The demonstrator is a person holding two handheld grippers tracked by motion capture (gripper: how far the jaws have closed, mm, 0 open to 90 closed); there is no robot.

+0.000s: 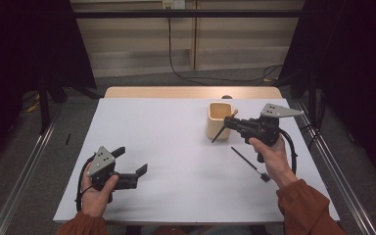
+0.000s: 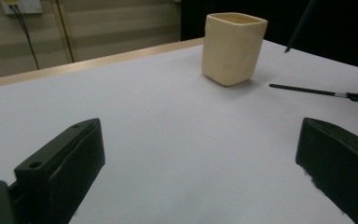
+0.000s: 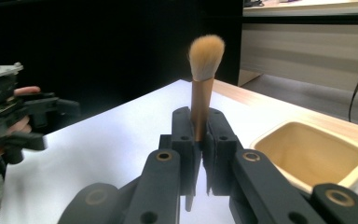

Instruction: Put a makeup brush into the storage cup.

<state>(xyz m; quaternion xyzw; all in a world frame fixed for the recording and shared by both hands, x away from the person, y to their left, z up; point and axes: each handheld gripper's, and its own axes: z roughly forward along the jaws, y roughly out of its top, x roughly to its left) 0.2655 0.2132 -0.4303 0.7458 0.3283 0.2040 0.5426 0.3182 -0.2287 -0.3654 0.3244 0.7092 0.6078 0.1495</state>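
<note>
1. My left claw (image 1: pixel 129 166) sits low over the table (image 1: pixel 176 161) near its front-left corner, its jaws spread wide apart with only bare white surface between them.
2. From the left gripper view, the stretch of table ahead of that claw runs open to the cup (image 2: pixel 233 46), with nothing in the way.
3. The cup (image 1: pixel 219 120), cream and square-mouthed, stands upright toward the back edge, right of the middle. In the right gripper view its hollow (image 3: pixel 310 156) looks empty.
4. My right claw (image 1: pixel 231 122) hovers just beside the cup's right side, above the table, jaws drawn together and clamped on a brush (image 3: pixel 204 88).
5. That brush has a copper-brown handle and a tan, fluffy head. In the right gripper view it stands up between my jaws, bristles on top. In the high view its dark lower end slants down past the cup's front-right corner; I cannot tell whether it touches the cup.
6. A second brush (image 1: pixel 249 164), thin and black, lies flat on the table in front of the cup toward the right edge, below my right hand (image 1: pixel 271 154), apart from cup and claw.
</note>
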